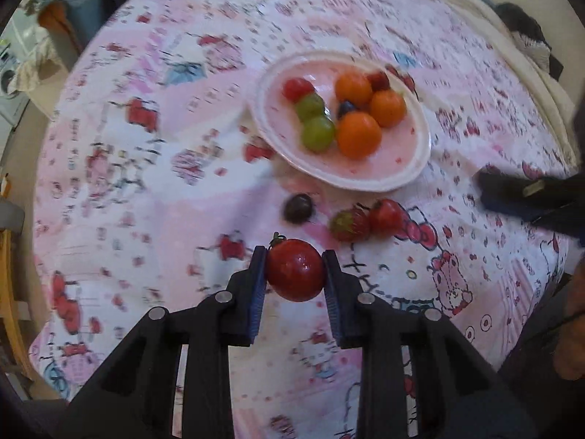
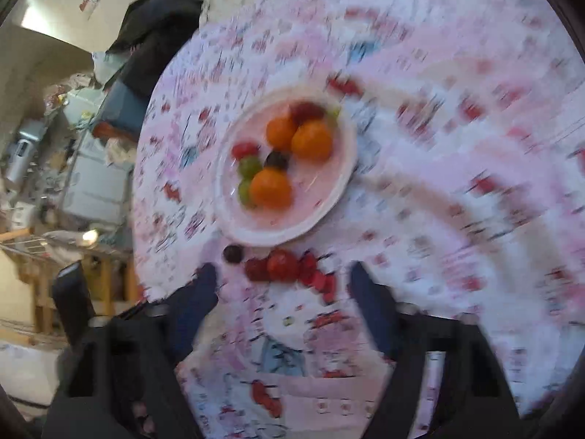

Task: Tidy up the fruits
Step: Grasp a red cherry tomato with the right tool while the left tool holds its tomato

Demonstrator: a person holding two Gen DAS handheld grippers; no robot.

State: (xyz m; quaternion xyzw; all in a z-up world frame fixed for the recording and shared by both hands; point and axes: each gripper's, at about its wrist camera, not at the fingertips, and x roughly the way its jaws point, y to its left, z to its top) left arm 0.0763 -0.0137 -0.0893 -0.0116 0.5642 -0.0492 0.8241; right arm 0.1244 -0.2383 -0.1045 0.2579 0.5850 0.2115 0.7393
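Observation:
My left gripper (image 1: 294,274) is shut on a red cherry tomato (image 1: 295,270), held just above the cloth. Beyond it lie a dark grape (image 1: 298,207) and two strawberries (image 1: 349,225), near the white plate (image 1: 365,183). The plate carries three oranges (image 1: 358,134), two green grapes (image 1: 317,133), a small tomato, a strawberry and a blueberry. My right gripper (image 2: 283,287) stands open over the cloth, its pads bare. Just ahead of its tips is a blurred cluster of red fruit (image 2: 281,266), with the dark grape (image 2: 233,253) and the plate (image 2: 256,236) beyond. My right gripper's finger (image 1: 512,194) shows at the right edge of the left wrist view.
A pink cartoon-print cloth (image 1: 146,183) covers the round table. Dark clothing (image 2: 153,36) and cluttered shelves (image 2: 91,183) stand past the table's far edge. A wooden frame (image 2: 44,285) sits below the rim at the left. A person's hand (image 1: 574,329) shows at the right.

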